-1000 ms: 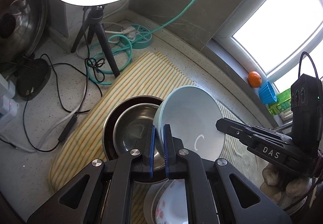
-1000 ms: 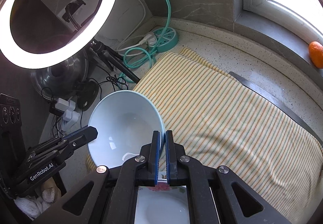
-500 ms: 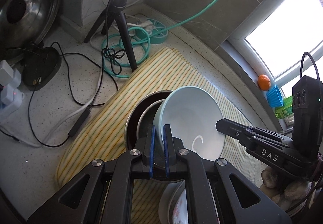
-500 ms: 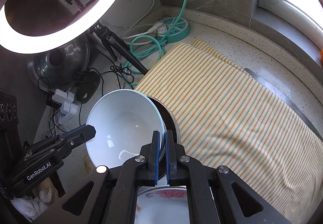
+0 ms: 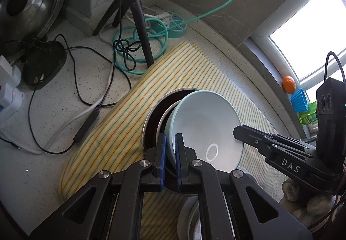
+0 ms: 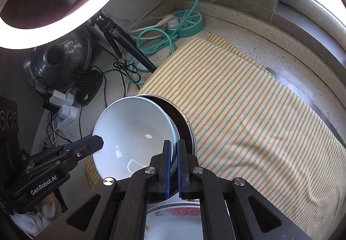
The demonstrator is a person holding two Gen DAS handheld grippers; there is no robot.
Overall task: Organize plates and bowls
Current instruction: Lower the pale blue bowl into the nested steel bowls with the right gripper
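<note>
Pale blue ceramic bowl [image 5: 205, 127], pinched at opposite rims by left gripper [image 5: 169, 161] and right gripper [image 6: 174, 167], lowered since a second ago into nested steel bowls [image 5: 154, 119]; stacking nearly done.

Pale blue bowl [image 5: 205, 123] hides the steel bowls [image 5: 151, 123] (mostly).

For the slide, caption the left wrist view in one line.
Both hand-held grippers, left and right, clamp a pale blue bowl by opposite rims, tilted over nested steel bowls on a striped cloth.

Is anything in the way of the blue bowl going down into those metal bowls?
Nothing visible blocks it. The blue bowl, pinched at its rim by the left claw and the right claw, hangs tilted right over the metal bowls on the striped cloth.
</note>
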